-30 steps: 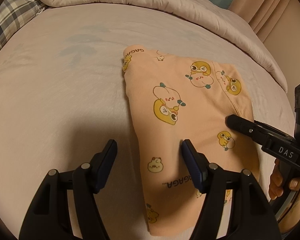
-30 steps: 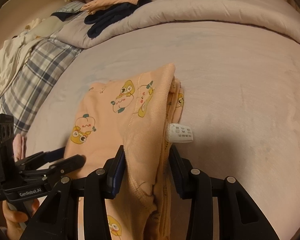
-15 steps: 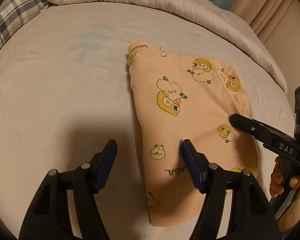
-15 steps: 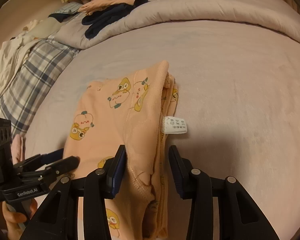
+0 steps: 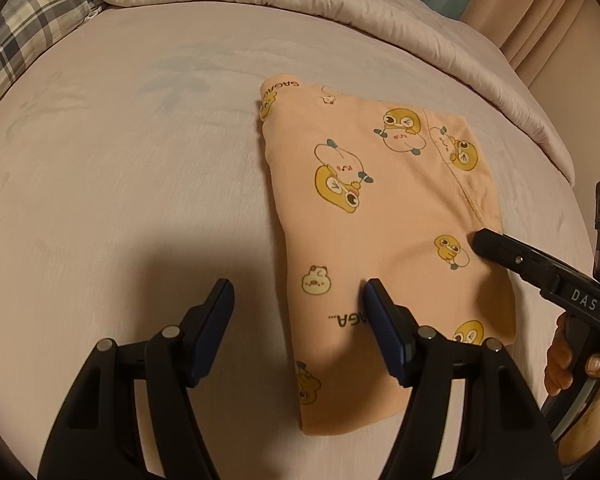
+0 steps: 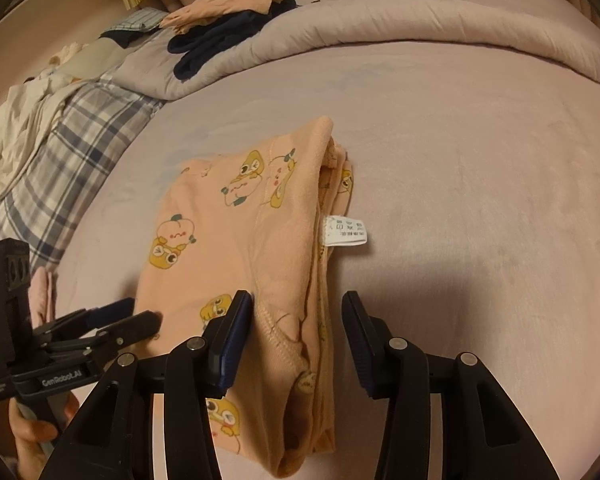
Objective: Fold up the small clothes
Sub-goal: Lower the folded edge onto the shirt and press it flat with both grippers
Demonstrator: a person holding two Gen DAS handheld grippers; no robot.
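Note:
A small peach garment with yellow cartoon prints [image 5: 384, 240] lies folded flat on the pale bed sheet [image 5: 120, 168]. It also shows in the right wrist view [image 6: 244, 264], with a white care label [image 6: 346, 231] sticking out at its right edge. My left gripper [image 5: 298, 302] is open and empty over the garment's near left edge. My right gripper [image 6: 296, 318] is open over the garment's near right edge, holding nothing. The right gripper also shows at the right of the left wrist view [image 5: 540, 272], and the left gripper at the left of the right wrist view [image 6: 112, 322].
A rolled pale duvet [image 6: 400, 20] runs along the far side of the bed. Dark and peach clothes [image 6: 228, 28] lie piled on it. A plaid cloth [image 6: 68, 152] and white clothes [image 6: 16, 128] lie at the left. Curtains [image 5: 540, 20] hang at the far right.
My right gripper has opened wider and let go of the garment's edge, and both grippers have drawn back a little. The garment now lies flat.

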